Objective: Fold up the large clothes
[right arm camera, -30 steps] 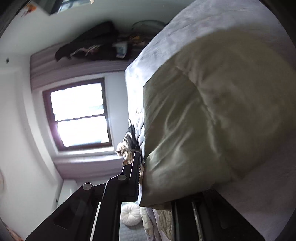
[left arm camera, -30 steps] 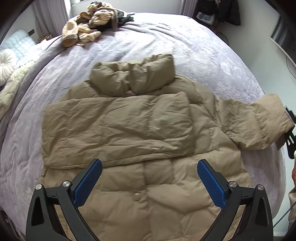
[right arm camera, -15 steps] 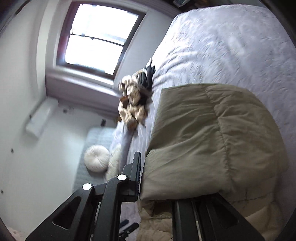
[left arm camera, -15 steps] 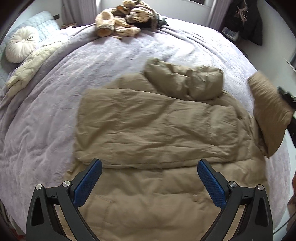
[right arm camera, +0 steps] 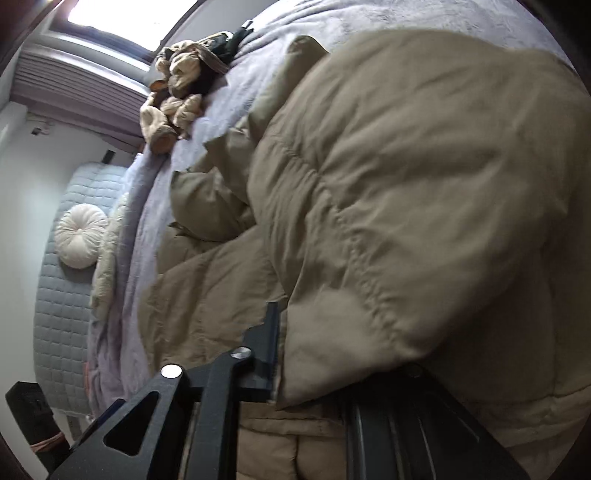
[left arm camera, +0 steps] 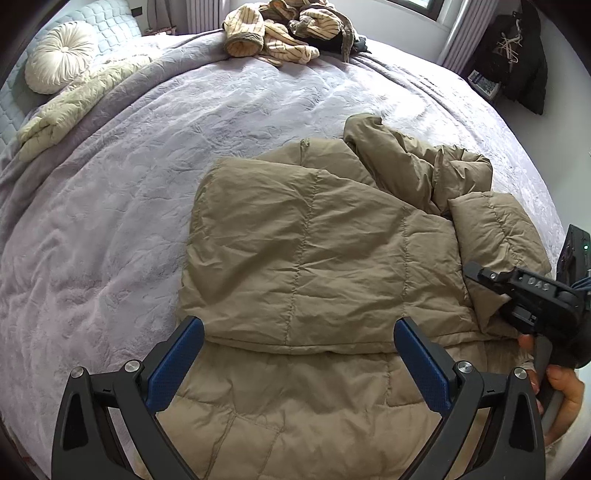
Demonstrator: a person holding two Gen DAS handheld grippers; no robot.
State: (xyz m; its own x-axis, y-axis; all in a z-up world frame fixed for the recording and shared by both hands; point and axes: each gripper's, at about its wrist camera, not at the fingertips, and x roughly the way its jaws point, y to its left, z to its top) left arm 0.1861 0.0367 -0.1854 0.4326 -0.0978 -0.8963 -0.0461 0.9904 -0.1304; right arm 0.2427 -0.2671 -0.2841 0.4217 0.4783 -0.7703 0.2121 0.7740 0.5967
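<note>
A tan puffer jacket [left arm camera: 314, 258] lies on the lavender bed cover [left arm camera: 110, 221], one sleeve folded flat across its chest. My left gripper [left arm camera: 295, 365] hangs open over the jacket's lower front, nothing between its blue pads [left arm camera: 173, 365]. At the right edge, my right gripper [right arm camera: 314, 354] holds the cuff of the other sleeve [left arm camera: 495, 236], laid over the jacket's right side. In the right wrist view that sleeve [right arm camera: 424, 221] fills the frame, its cuff between the fingers. The jaws are opening, with the fabric still touching them.
A heap of striped and dark clothes [left arm camera: 284, 33] lies at the far end of the bed. A round white cushion [left arm camera: 59, 55] and a cream blanket [left arm camera: 74, 99] sit at the left. Dark garments [left arm camera: 524, 62] hang at the far right. A person's hand [left arm camera: 561, 387] grips the right handle.
The right gripper has carried the outstretched sleeve in from the bed's right side and laid it onto the jacket. The left gripper has shifted sideways and stayed open.
</note>
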